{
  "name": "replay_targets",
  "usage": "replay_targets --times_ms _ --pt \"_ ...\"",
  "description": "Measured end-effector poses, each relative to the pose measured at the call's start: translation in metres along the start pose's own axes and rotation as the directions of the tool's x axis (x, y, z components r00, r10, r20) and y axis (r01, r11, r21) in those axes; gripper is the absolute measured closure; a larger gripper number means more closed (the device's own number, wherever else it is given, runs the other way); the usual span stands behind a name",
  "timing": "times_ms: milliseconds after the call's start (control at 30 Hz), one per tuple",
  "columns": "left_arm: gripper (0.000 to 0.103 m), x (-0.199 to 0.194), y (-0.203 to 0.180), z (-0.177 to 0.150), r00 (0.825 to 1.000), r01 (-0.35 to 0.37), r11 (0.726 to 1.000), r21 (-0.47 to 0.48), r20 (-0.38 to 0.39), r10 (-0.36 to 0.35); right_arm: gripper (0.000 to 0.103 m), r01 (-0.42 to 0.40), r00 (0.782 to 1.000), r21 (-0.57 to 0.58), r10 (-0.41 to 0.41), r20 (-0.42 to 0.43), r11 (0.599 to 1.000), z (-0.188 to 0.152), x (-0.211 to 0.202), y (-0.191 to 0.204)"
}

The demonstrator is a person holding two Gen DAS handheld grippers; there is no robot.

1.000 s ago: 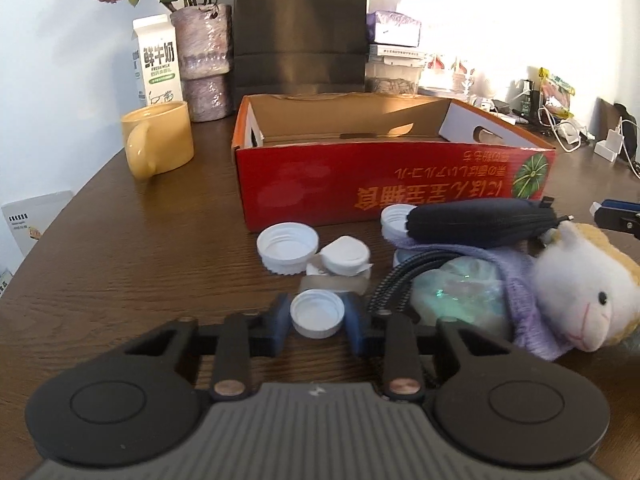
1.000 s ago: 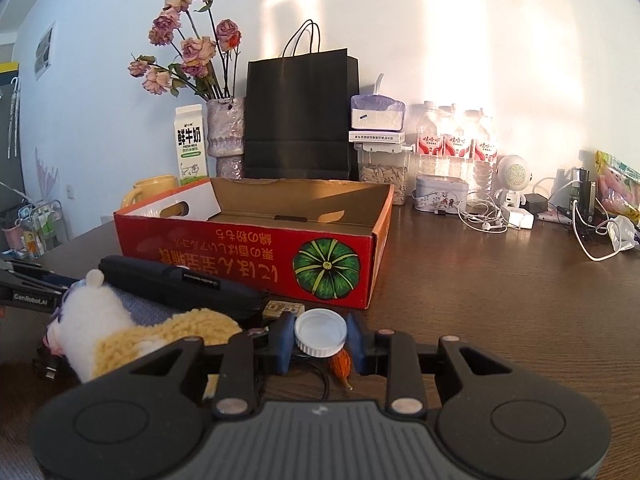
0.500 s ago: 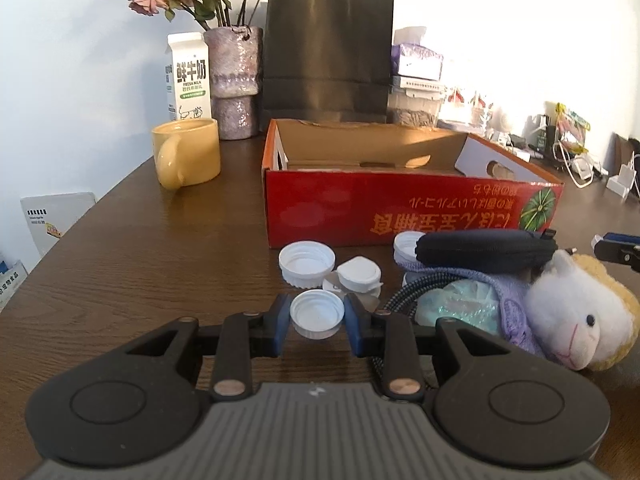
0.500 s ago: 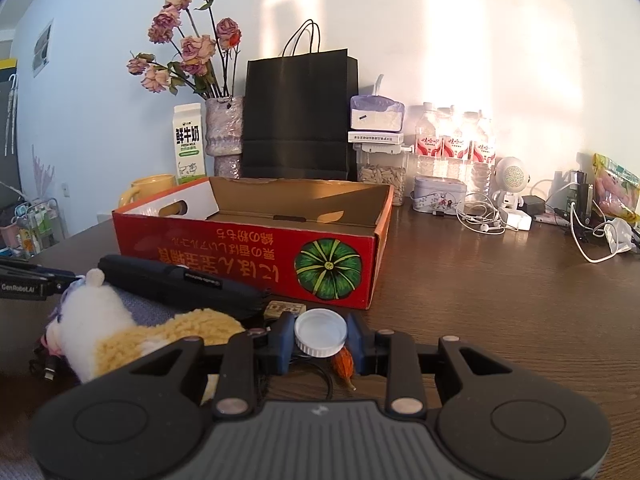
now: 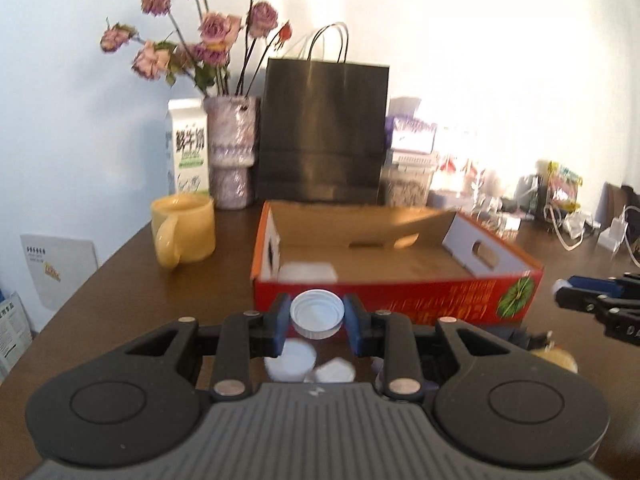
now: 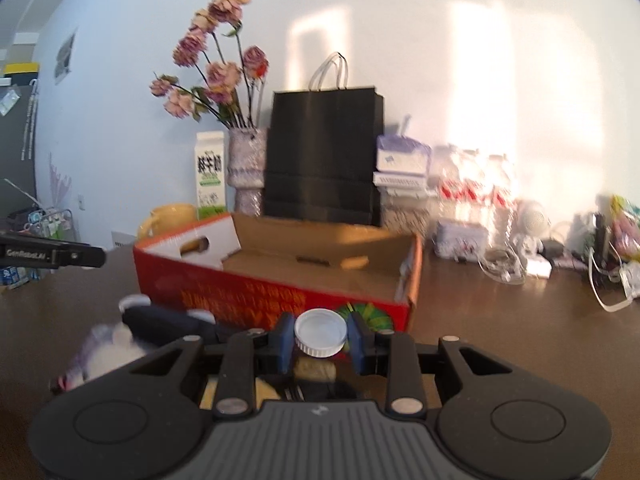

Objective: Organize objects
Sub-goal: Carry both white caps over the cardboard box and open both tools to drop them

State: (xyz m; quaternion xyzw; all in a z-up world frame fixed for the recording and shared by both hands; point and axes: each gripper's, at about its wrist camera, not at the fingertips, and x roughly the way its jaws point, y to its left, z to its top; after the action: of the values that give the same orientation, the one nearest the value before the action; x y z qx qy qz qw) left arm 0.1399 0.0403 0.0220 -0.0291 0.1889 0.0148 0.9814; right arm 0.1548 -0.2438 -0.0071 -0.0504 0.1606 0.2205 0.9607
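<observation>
My left gripper [image 5: 317,318] is shut on a white bottle cap [image 5: 317,313], open side up, held above the table just before the red cardboard box [image 5: 384,296]. My right gripper [image 6: 321,334] is shut on another white cap [image 6: 320,332], held before the same box [image 6: 256,300] near its pumpkin-print corner. A white patch [image 5: 307,272] lies inside the box at its near left. Two more caps [image 5: 291,364] lie on the table under the left gripper. A plush sheep [image 6: 104,354] and a black pouch [image 6: 164,322] lie left of the right gripper.
A yellow mug [image 5: 184,229], a milk carton [image 5: 187,148], a flower vase [image 5: 231,152] and a black paper bag [image 5: 322,132] stand behind the box. Bottles, cables and chargers [image 6: 520,256] crowd the back right. The right gripper's tip [image 5: 592,298] shows at the left view's right edge.
Both grippers have risen with their caps and moved toward the box. The caps, plush and pouch on the table now sit lower in both views.
</observation>
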Motion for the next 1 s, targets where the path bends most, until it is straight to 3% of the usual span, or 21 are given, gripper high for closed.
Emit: replay_targets --times_ms 400,767,1000 --pt "0.074 0.034 -0.028 0.041 0.996 0.059 0.998 -0.002 0.072 -0.059 0.075 -0.050 0.996 -0.032 0.052 0.071 0.998 0.050 0.045 0.022" --pt "0.074 0.104 -0.030 0.063 0.995 0.086 0.995 -0.060 0.048 -0.083 0.075 -0.050 0.998 -0.029 0.051 0.047 0.998 0.077 0.108 0.016" --pt "0.074 0.144 -0.020 0.061 0.996 0.091 0.994 -0.068 -0.004 -0.092 0.076 -0.065 0.998 0.011 0.065 -0.005 0.998 0.066 0.137 0.002"
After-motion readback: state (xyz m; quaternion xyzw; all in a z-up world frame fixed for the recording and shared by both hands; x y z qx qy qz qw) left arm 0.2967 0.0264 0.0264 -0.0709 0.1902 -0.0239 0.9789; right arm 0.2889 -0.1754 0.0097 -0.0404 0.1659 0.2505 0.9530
